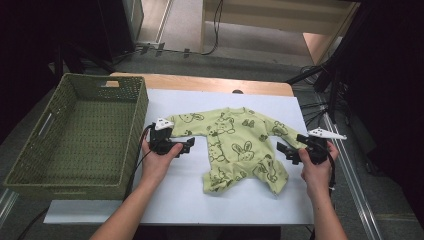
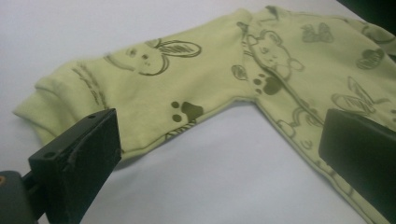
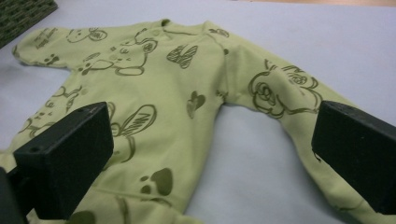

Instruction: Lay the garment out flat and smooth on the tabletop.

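High view: a pale green baby romper [image 1: 235, 145] printed with bunnies, bears and paw marks lies flat on a white sheet [image 1: 170, 200] covering the bench [image 1: 200, 82], its neck toward the far edge and its legs, slightly rumpled, toward the person. One sleeve reaches out to each side. The left claw [image 1: 187, 145], held in the person's left hand [image 1: 157, 157], sits just beside the romper's left sleeve and points inward at the garment. The right claw [image 1: 285, 152], held in the right hand [image 1: 315, 165], sits at the end of the right sleeve, also pointing inward. A green woven basket [image 1: 30, 145] stands on the left of the bench, just beside the sheet and apart from the romper. Left gripper view: both black jaws stand wide apart with nothing gripped; the sleeve cuff [image 2: 37, 100] lies on the sheet beyond the jaws. Right gripper view: these jaws too stand fully spread and hold nothing, with the romper's body and its other sleeve [image 3: 289, 98] spread flat on the sheet beyond them.
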`<state>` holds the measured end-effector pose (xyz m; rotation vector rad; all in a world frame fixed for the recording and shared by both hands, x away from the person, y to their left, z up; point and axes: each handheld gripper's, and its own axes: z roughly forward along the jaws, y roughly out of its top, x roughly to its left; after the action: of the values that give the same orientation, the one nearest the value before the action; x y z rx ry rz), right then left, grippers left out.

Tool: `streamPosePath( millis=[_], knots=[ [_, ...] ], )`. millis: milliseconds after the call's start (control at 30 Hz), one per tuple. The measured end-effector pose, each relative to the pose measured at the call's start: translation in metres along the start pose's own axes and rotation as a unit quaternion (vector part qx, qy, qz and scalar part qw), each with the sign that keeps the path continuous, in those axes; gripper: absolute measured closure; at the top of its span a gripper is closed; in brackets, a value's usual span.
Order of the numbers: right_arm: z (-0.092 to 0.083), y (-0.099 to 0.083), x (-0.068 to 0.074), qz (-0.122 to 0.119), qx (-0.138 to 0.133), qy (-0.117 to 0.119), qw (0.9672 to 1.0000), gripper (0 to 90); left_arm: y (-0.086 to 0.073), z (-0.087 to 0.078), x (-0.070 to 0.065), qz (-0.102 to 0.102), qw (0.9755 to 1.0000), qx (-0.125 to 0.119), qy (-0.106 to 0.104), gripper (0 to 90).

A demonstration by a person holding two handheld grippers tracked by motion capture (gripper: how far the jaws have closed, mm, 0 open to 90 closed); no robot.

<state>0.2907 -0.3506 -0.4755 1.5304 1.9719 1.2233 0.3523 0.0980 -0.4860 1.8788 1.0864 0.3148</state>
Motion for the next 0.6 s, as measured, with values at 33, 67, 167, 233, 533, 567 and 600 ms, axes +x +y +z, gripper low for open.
streamPosePath(
  millis=[33,67,167,233,533,567,600],
  knots=[
    [-0.002,-0.001,0.004,-0.005,-0.002,-0.001,1.0,0.0,-0.001,-0.002,-0.002,0.002,1.0,-0.002,-0.005,0.0],
    [-0.004,-0.003,0.008,-0.008,-0.004,-0.002,1.0,0.0,-0.002,-0.004,-0.005,0.004,0.9999,-0.001,-0.01,0.0],
    [-0.01,-0.008,0.019,-0.015,-0.007,0.002,0.9999,0.0,-0.006,-0.008,-0.012,0.009,0.9996,0.0,-0.025,0.0],
    [-0.014,-0.013,0.027,-0.02,-0.007,0.008,0.9997,0.0,-0.009,-0.012,-0.017,0.013,0.9993,0.003,-0.036,0.0],
    [-0.035,-0.043,0.054,-0.029,-0.017,0.006,0.9994,5.6,-0.03,-0.022,-0.052,0.048,0.9945,0.022,-0.091,0.0],
    [-0.037,-0.047,0.056,-0.027,-0.018,0.005,0.9995,6.5,-0.034,-0.022,-0.056,0.052,0.9938,0.025,-0.095,0.0],
    [-0.038,-0.051,0.058,-0.026,-0.015,0.008,0.9995,6.5,-0.037,-0.023,-0.061,0.059,0.9933,0.029,-0.095,0.3]
  ],
)
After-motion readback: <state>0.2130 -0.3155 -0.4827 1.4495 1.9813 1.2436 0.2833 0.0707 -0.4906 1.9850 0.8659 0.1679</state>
